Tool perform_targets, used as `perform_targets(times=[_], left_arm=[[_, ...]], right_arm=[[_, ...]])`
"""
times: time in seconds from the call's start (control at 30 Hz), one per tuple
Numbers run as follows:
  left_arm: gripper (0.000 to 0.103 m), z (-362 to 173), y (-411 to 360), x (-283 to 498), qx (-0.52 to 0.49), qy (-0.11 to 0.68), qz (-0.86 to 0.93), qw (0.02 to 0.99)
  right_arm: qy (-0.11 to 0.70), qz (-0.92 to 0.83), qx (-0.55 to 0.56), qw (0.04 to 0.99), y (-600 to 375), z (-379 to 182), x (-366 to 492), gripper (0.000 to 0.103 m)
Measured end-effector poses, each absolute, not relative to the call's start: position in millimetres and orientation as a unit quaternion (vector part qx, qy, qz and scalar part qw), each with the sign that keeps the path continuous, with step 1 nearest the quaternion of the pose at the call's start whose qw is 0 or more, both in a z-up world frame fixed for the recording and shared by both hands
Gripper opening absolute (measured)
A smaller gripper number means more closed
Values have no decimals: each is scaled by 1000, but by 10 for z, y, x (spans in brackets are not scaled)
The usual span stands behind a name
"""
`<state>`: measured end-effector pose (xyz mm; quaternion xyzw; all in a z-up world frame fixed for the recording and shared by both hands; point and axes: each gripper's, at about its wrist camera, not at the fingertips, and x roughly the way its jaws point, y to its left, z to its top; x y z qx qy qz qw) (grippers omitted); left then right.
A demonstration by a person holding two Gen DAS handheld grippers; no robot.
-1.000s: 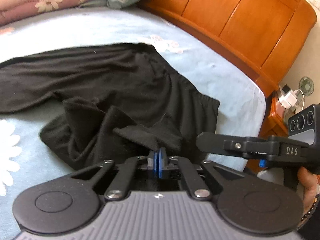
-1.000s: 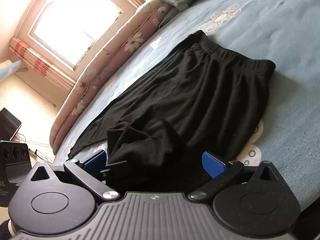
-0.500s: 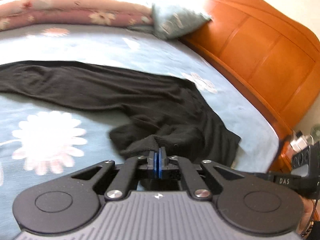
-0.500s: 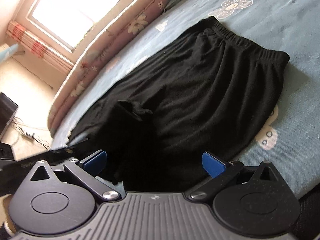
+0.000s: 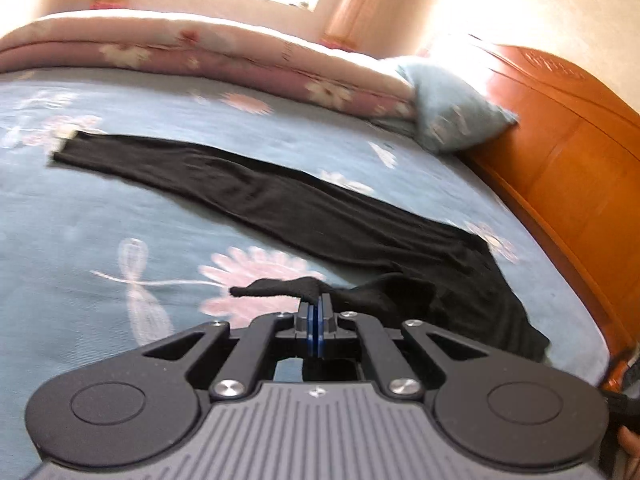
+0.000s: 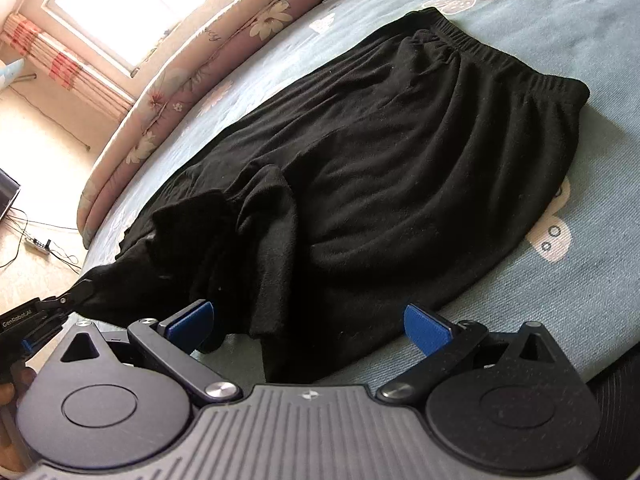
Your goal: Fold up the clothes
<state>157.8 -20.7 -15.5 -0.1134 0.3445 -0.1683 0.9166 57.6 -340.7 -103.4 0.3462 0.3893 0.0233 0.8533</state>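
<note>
Black trousers lie on the blue flowered bed sheet. One leg stretches flat toward the far left. My left gripper is shut on the hem of the other leg, holding it just above the sheet. In the right wrist view the trousers spread wide, with the elastic waistband at the far right. My right gripper hangs open over the near edge of the cloth, nothing between its blue pads. At the left edge of that view the left gripper pulls on the bunched leg.
A rolled pink flowered quilt and a blue pillow lie at the bed's far side. An orange wooden headboard stands on the right. A window and a floor with cables show beyond the bed.
My left gripper has carried the pinched trouser leg leftward, away from the waistband, swinging its view toward the window. The right gripper stayed open over the cloth, shifting slightly.
</note>
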Motion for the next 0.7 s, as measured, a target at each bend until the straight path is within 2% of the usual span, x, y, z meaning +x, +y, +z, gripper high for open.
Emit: perform_targets(times=[0.7], left_arm=[[0,-106,843,1377,-146,308,7,940]], right_arm=[[405,22,326,854,-3262,-978,606,103]])
